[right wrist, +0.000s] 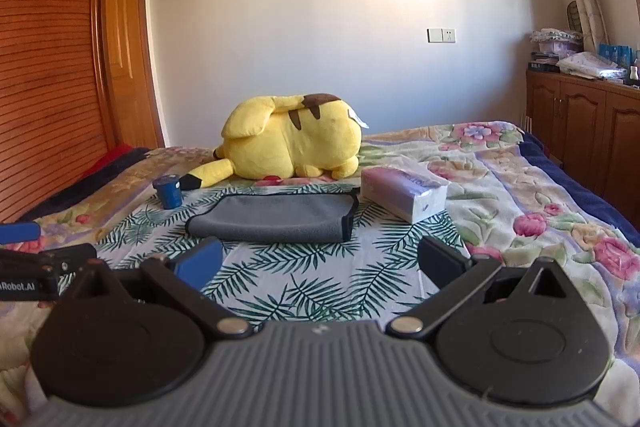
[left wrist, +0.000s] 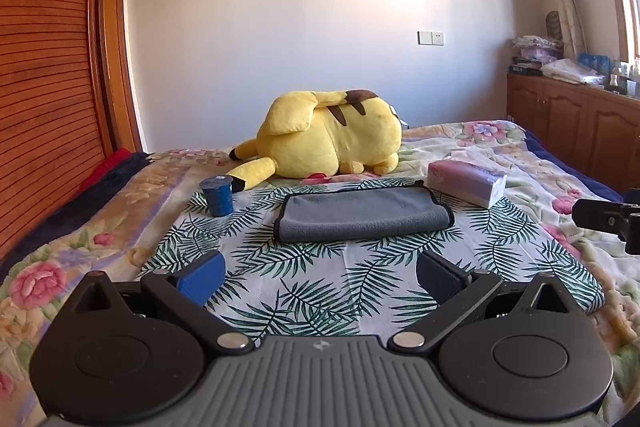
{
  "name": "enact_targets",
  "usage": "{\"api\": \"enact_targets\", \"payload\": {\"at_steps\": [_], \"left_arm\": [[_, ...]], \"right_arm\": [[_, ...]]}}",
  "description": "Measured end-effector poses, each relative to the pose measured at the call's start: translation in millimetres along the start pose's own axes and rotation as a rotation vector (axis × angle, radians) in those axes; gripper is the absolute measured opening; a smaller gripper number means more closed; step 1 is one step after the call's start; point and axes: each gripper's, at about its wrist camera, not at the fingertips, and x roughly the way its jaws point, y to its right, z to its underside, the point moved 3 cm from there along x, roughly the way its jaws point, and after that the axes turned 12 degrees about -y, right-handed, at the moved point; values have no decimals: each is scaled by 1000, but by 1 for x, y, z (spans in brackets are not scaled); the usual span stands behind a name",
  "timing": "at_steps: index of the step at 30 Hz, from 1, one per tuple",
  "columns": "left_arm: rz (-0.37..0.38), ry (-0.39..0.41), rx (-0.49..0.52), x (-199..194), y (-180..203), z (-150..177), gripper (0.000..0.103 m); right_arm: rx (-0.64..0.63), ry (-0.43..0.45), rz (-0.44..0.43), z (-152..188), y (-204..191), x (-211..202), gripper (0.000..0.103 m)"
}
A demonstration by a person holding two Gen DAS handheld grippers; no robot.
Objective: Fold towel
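A grey towel (left wrist: 364,215) with a dark border lies folded in half on a palm-leaf cloth (left wrist: 320,279) on the bed; it also shows in the right wrist view (right wrist: 276,217). My left gripper (left wrist: 320,275) is open and empty, held back from the towel's near edge. My right gripper (right wrist: 320,259) is open and empty, also short of the towel. The right gripper's side shows at the right edge of the left wrist view (left wrist: 608,219), and the left gripper's blue finger (right wrist: 18,231) shows at the left edge of the right wrist view.
A yellow plush toy (left wrist: 332,143) lies behind the towel. A blue cup (left wrist: 217,195) stands to the towel's left and a tissue pack (left wrist: 466,183) to its right. A floral blanket (left wrist: 520,155) covers the bed. A wooden wardrobe (left wrist: 48,75) stands left, cabinets (left wrist: 576,115) right.
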Motion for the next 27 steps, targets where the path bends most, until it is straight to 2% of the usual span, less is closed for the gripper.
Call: {"api": "enact_targets", "payload": {"at_steps": [15, 27], "left_arm": [[-21, 53, 26, -9, 3, -3, 103], [-20, 47, 21, -7, 2, -2, 103]], "right_arm": [[-9, 34, 7, 0, -1, -5, 103], [-7, 39, 9, -1, 0, -5, 103]]}}
